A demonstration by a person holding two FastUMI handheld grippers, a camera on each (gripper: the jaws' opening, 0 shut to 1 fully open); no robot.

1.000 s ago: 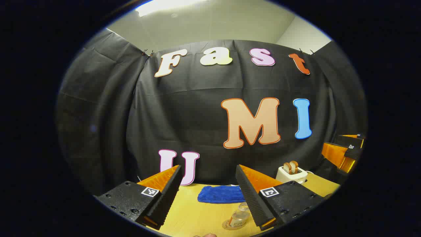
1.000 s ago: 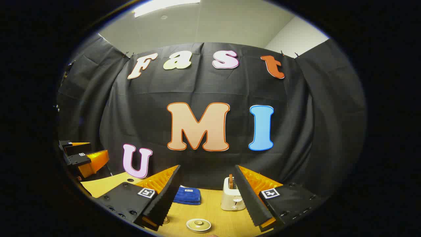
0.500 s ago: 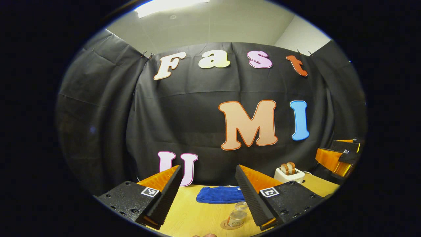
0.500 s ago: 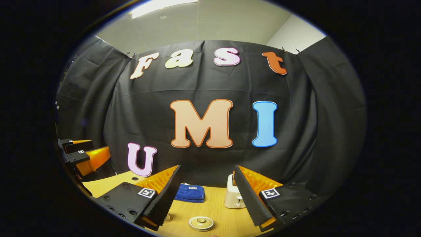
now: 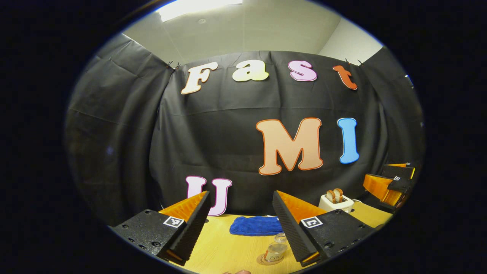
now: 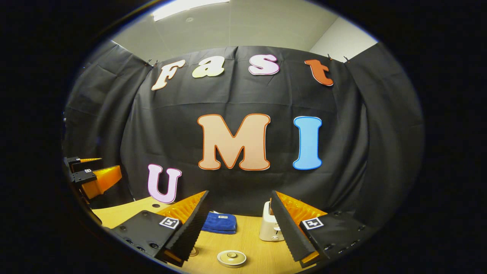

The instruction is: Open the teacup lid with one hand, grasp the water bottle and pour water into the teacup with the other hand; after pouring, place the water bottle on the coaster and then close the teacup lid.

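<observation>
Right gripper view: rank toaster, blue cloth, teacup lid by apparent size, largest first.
1. Blue cloth and toaster: look about alike; each is partly hidden behind a finger, so unranked.
2. Teacup lid: smallest in look, though nearest the camera.

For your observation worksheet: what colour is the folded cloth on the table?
Blue; the cloth shows best in the right gripper view.

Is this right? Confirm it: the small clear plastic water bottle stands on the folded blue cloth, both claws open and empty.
Not quite. In the left gripper view the small clear plastic water bottle stands on a round brown coaster, nearer than the folded blue cloth. Both claws are indeed open and empty.
</observation>
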